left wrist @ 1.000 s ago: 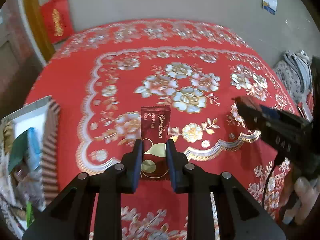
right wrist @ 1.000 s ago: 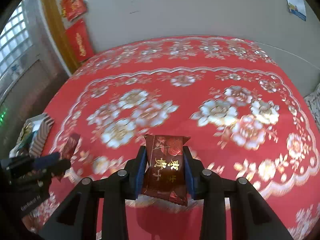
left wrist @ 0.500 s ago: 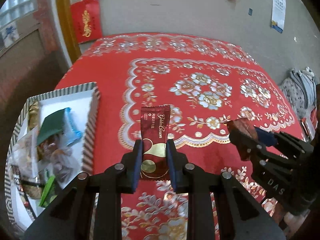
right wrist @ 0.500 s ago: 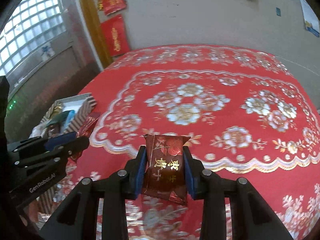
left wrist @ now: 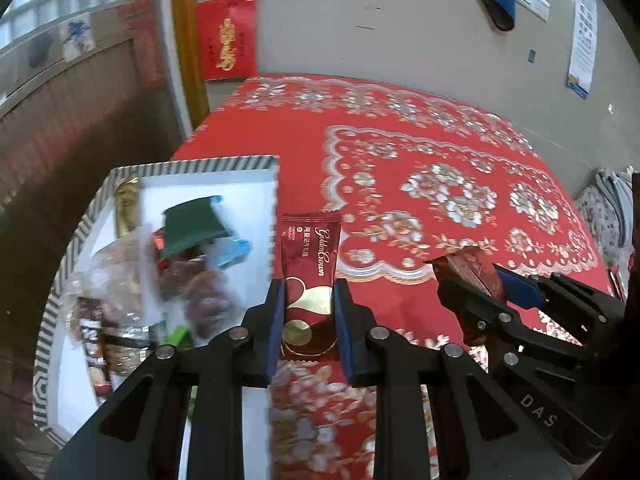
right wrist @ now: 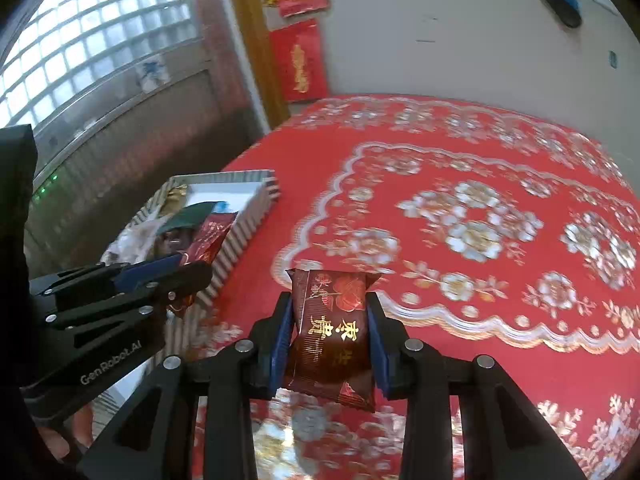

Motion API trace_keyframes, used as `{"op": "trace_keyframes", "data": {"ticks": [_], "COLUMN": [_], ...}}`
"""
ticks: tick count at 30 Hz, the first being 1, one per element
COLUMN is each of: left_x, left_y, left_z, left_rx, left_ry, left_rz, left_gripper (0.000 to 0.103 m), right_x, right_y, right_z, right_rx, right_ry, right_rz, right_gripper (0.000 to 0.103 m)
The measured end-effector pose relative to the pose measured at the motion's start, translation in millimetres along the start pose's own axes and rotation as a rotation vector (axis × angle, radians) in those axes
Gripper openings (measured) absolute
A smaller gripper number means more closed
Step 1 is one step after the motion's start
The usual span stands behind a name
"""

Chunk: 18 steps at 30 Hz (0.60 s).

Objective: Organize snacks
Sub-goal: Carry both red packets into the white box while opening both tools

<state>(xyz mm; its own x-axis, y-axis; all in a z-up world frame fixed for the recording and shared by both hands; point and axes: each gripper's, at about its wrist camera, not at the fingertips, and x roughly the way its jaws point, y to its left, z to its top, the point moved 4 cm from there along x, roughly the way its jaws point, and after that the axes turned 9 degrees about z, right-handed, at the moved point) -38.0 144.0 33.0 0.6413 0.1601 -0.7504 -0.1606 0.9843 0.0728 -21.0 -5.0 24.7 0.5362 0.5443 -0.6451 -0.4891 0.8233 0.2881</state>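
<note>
Beside the striped tray (left wrist: 256, 162), left fingers (left wrist: 276, 312) clamp a maroon bar (left wrist: 310, 264); right fingers (right wrist: 374, 332) clamp a brown packet (right wrist: 332, 340), perhaps date candy.

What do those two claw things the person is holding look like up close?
Both are matte black plastic. The left claw and right claw have angular forked fingers with blue pads, studded with round silver bolts. White lettering marks their sides: "GenRobot.AI" on the left, "DAS" on the right.

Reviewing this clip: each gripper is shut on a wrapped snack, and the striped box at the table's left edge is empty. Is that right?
Not quite. The striped box is not empty: the left wrist view shows several snack packets in it, among them a green packet. The rest holds: the left gripper is shut on the Golden Crown bar, and the right gripper is shut on the dark red packet.
</note>
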Motion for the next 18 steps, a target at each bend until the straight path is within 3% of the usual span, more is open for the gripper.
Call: {"op": "trace_keyframes", "data": {"ticks": [18], "left_x": [-6], "left_y": [92], "left_z": [-24], "left_rx": [-0.12], "left_ry": [0.006], "left_rz": [0.105], "left_gripper": [0.021], "right_x": [36], "right_y": [97], "right_z": [17], "right_rx": [-0.164], "right_ry": [0.053], "right_rz": [0.106], "right_gripper": [0.035]}}
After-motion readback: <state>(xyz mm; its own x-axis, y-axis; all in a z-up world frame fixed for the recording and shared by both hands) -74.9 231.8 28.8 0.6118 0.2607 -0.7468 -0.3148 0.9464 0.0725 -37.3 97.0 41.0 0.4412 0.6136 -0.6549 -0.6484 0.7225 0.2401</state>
